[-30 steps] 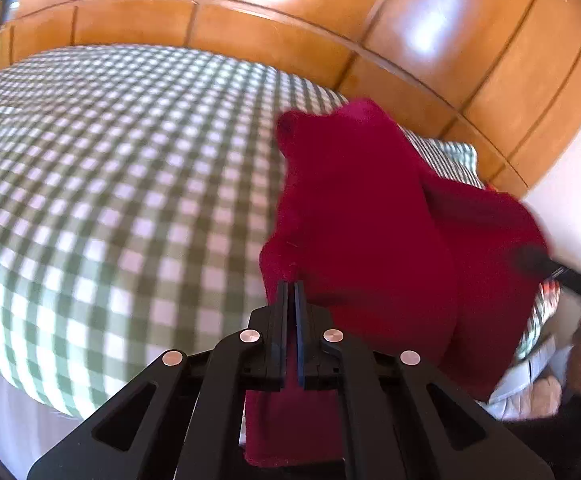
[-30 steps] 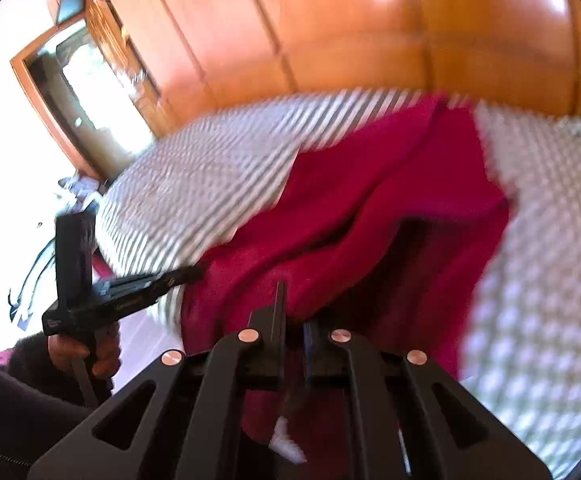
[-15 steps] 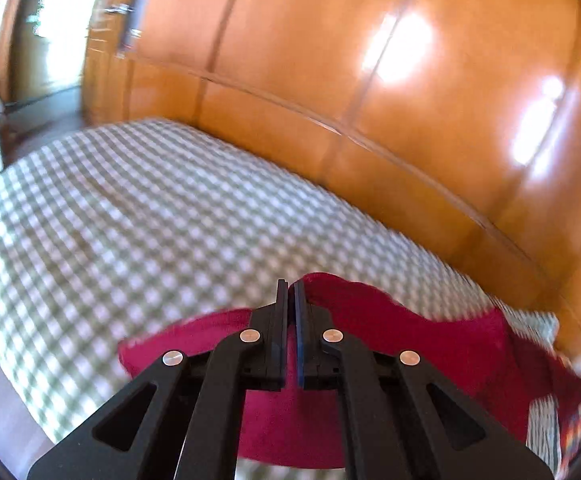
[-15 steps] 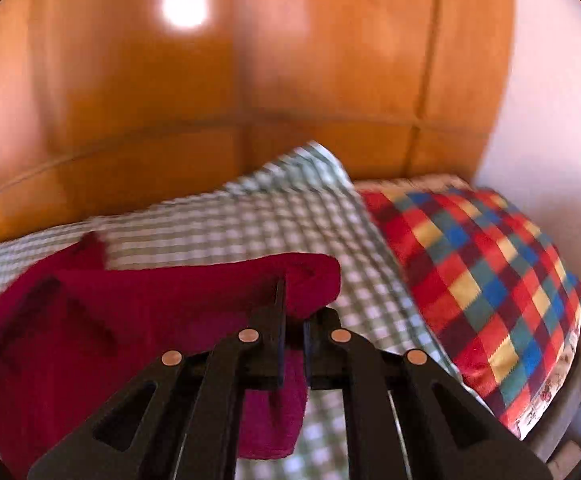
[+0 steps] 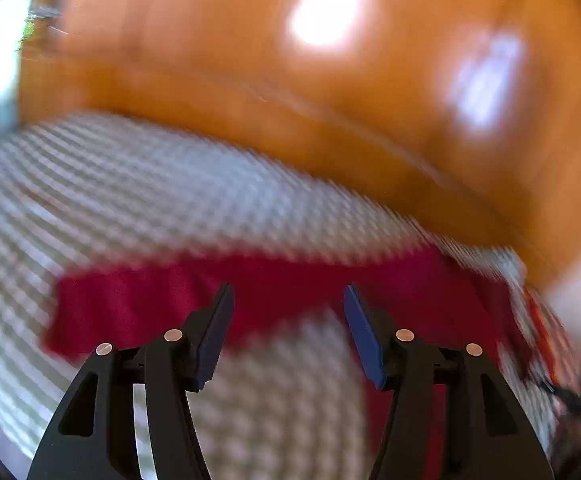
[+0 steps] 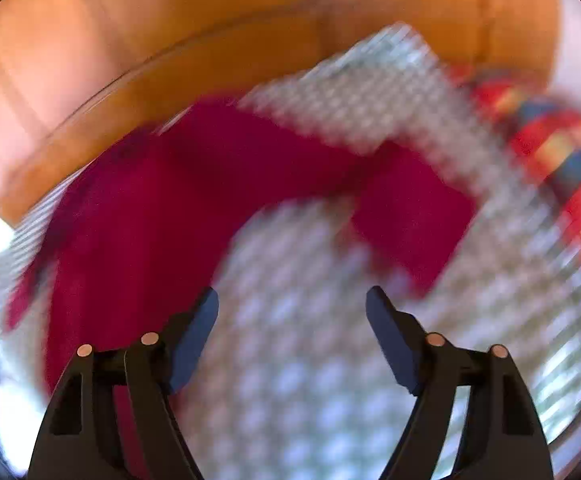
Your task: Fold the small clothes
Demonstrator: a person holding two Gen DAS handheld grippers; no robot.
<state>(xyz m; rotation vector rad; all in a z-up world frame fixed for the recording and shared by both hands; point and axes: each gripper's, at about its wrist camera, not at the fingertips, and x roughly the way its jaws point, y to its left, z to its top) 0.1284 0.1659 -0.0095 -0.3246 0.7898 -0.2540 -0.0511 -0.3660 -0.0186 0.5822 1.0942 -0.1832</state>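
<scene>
The red garment lies spread on the green-and-white checked bedspread, which both blurred wrist views show, in front of the wooden headboard panel. It reads as small trousers or leggings laid out in an arch: from the right wrist view one leg reaches toward the multicoloured checked pillow, the other runs down the left side of the picture.

The left tongs have just been opening and stand apart with nothing between them, only bedspread and the garment's edge beyond the tips. The right tongs have likewise just been opening and hold nothing; bare bedspread shows between them.

This looks like the end of the lay-out step: the garment is released flat, no fold made yet. The next move probably calls for each hand to pinch a matching edge, likely one leg's end and the waist on that side, and carry it over onto the other leg, keeping the cloth flat.
</scene>
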